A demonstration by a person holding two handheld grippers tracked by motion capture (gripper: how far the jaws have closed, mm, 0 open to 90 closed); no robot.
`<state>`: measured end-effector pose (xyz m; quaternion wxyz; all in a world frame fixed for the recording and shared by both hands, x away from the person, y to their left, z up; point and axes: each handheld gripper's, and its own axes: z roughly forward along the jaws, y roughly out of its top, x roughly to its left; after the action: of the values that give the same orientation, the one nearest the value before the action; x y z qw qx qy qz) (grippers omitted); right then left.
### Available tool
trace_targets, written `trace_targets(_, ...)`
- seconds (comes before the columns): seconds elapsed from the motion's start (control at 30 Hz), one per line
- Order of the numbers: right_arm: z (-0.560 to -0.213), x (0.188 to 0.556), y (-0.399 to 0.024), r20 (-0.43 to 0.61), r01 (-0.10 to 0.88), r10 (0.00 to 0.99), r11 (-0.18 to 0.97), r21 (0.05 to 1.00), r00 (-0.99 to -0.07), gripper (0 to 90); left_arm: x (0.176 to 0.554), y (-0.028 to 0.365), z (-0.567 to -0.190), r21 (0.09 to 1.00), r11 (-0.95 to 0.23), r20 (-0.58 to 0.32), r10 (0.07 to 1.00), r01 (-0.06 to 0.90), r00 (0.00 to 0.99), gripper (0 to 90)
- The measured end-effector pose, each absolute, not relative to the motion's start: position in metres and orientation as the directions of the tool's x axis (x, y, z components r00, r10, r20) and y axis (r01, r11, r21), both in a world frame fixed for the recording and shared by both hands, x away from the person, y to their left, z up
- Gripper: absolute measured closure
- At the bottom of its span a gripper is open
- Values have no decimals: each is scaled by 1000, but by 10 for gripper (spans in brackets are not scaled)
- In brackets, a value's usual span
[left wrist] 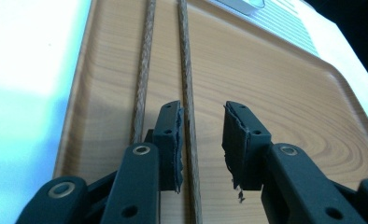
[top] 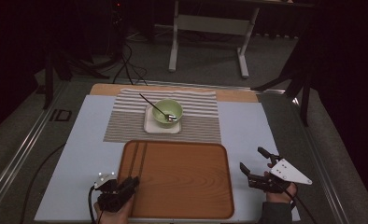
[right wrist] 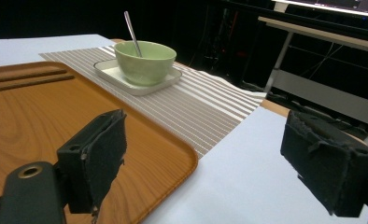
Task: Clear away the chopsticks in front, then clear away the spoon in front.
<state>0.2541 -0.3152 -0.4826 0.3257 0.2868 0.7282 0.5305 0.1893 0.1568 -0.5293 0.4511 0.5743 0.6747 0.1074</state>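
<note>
A wooden tray [top: 187, 182] lies at the table's front, with two brown chopsticks [top: 138, 156] lying side by side along its left part. My left gripper [top: 130, 182] hovers low over the tray's front left. In the left gripper view my left gripper [left wrist: 201, 112] is open; one chopstick [left wrist: 185, 70] runs between the jaws close to the left pad, and the other chopstick [left wrist: 142, 79] lies outside it. Right of the tray, my right gripper [top: 251, 158] stands wide open and holds nothing. Beyond the tray a green bowl [top: 161, 120] with a spoon [top: 152, 105] sits on a white square plate [top: 150, 125].
The plate rests on a striped placemat [top: 201, 116] over a pale blue table cover [top: 79, 149]. In the right gripper view the tray's corner [right wrist: 173, 158] lies just left of my right gripper [right wrist: 203, 140]. A white desk frame [top: 210, 28] and cables [top: 126, 65] stand on the floor behind.
</note>
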Motion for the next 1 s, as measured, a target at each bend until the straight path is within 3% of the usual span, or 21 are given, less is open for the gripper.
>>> trace_targets(0.27,-483,254,-315,-169,73,762,272,959,-625,137,194,159,-527,662,334,-503,861,671,68,603)
trace_targets(1.0,-483,255,-316,-168,76,759,276,958,-629,137,207,164,-517,672,342,-533,839,656,109,572)
